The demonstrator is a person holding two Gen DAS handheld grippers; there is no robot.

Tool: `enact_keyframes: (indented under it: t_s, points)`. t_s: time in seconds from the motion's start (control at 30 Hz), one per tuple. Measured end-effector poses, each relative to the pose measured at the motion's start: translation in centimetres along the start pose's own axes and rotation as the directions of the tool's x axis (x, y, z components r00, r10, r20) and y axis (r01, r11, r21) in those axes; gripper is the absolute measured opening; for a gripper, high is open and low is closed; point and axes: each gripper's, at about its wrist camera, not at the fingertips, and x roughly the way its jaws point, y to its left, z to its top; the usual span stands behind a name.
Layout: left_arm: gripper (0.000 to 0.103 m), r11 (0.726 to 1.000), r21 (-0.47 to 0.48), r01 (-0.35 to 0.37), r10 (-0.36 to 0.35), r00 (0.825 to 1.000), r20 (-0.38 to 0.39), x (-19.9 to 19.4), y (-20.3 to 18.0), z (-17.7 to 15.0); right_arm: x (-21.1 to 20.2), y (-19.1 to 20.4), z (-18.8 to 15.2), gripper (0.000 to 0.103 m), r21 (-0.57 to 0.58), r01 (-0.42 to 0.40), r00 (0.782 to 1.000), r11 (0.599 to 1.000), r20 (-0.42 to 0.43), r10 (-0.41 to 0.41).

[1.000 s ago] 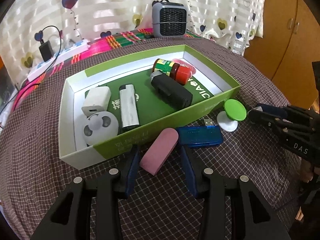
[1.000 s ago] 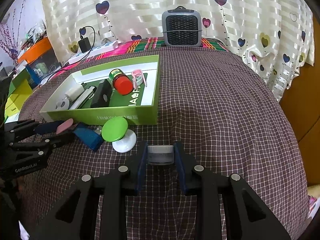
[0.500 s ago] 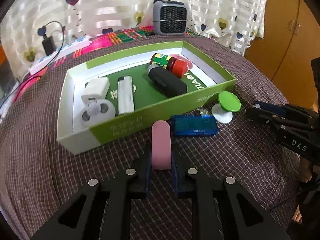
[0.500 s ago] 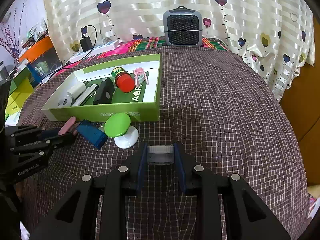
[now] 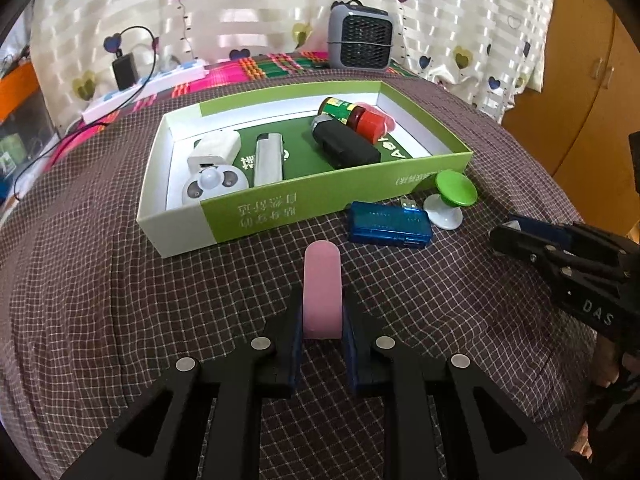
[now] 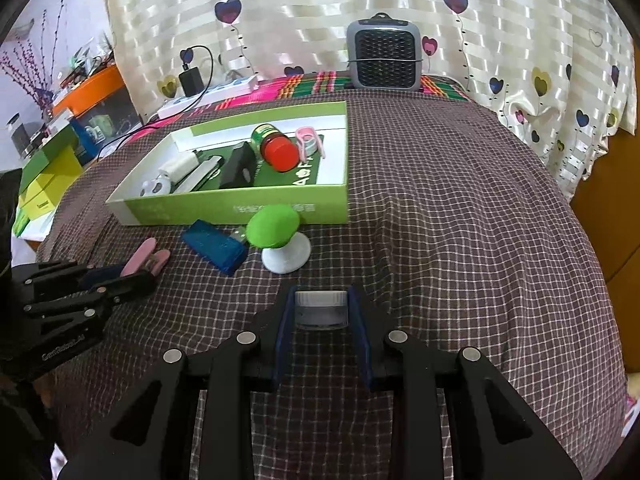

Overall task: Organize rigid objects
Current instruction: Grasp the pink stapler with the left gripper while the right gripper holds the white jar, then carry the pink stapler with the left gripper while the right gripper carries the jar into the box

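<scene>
Draped over the table (image 5: 120, 300): a maroon checked cloth, with a bright pink-and-green striped cloth at the far edge. Behind that, a cream curtain (image 6: 320, 12) printed with hearts, a small grey fan heater (image 5: 360, 42), a white power strip (image 5: 148, 88) with a black charger plugged in. To the right, wooden cupboard doors (image 5: 580, 92).

On the cloth, a shallow green box (image 5: 320, 196), holding a white charger, a round white gadget, a silver lighter, a black block and a red-capped jar (image 5: 354, 116). Just in front of the box: a blue USB stick (image 5: 390, 226) and a green-topped white knob (image 5: 452, 200).

Left gripper (image 5: 322, 330) clamped on a pink oblong piece (image 5: 322, 288), fingers having just closed on it, near the box's front wall (whether lifted off the cloth, unclear). Right gripper (image 6: 322, 320) clamped on a small clear jar with a white lid (image 6: 321, 308), in front of the knob.

Seen only from the right wrist: a pink clip (image 6: 308, 140) in the box beside the jar, plus cluttered shelves, an orange tray and green-yellow boxes (image 6: 44, 184) at far left. From the left wrist, only a sliver of the clear jar visible.
</scene>
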Motion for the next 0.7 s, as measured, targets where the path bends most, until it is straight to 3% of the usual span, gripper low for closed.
enact_keyframes:
  t_s: [0.3,0.7]
  points:
    - [0.02,1.0,-0.015,0.008,-0.008,1.0,0.009,0.5,0.19,0.59,-0.01,0.48,-0.16,0.029,-0.011,-0.007,1.0,1.0,-0.001,0.007]
    - [0.017,1.0,-0.016,0.002,-0.002,1.0,0.024,0.0,0.08,0.1,0.2,0.77,-0.12,0.029,-0.016,-0.011,1.0,1.0,-0.001,0.011]
